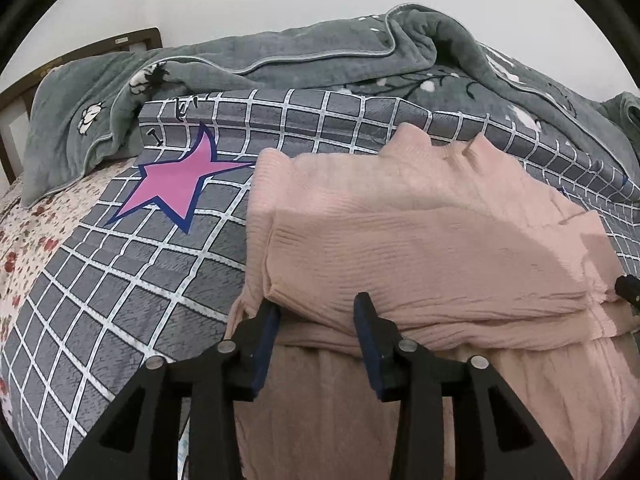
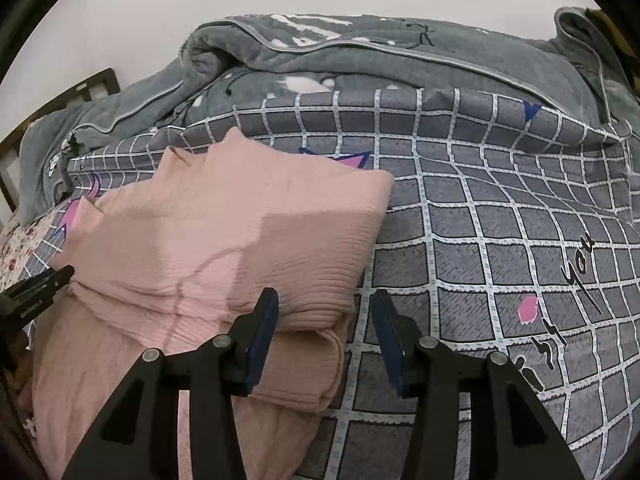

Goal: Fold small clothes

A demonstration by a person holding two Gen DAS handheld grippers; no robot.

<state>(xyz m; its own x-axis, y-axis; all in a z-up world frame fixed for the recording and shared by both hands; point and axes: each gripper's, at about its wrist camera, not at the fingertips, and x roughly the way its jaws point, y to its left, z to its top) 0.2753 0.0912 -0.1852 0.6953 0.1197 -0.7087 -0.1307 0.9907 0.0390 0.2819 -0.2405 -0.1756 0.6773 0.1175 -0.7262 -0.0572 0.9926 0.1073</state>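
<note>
A pink ribbed garment (image 1: 420,240) lies folded over itself on the grey checked bed cover (image 1: 140,280). My left gripper (image 1: 318,312) is open, its jaws either side of the folded edge near the garment's left corner. In the right wrist view the same garment (image 2: 240,248) fills the left half. My right gripper (image 2: 326,312) is open at the fold's right corner, its left finger (image 2: 266,320) over the cloth and its right finger above the bed cover (image 2: 500,260). The left gripper shows at the far left of that view (image 2: 36,284), and the right gripper at the right edge of the left wrist view (image 1: 628,286).
A rumpled grey blanket (image 1: 300,56) is heaped along the back of the bed, also in the right wrist view (image 2: 360,52). A pink star print (image 1: 176,184) marks the cover. A floral sheet (image 1: 24,240) and a dark wooden headboard (image 1: 132,38) lie at the left.
</note>
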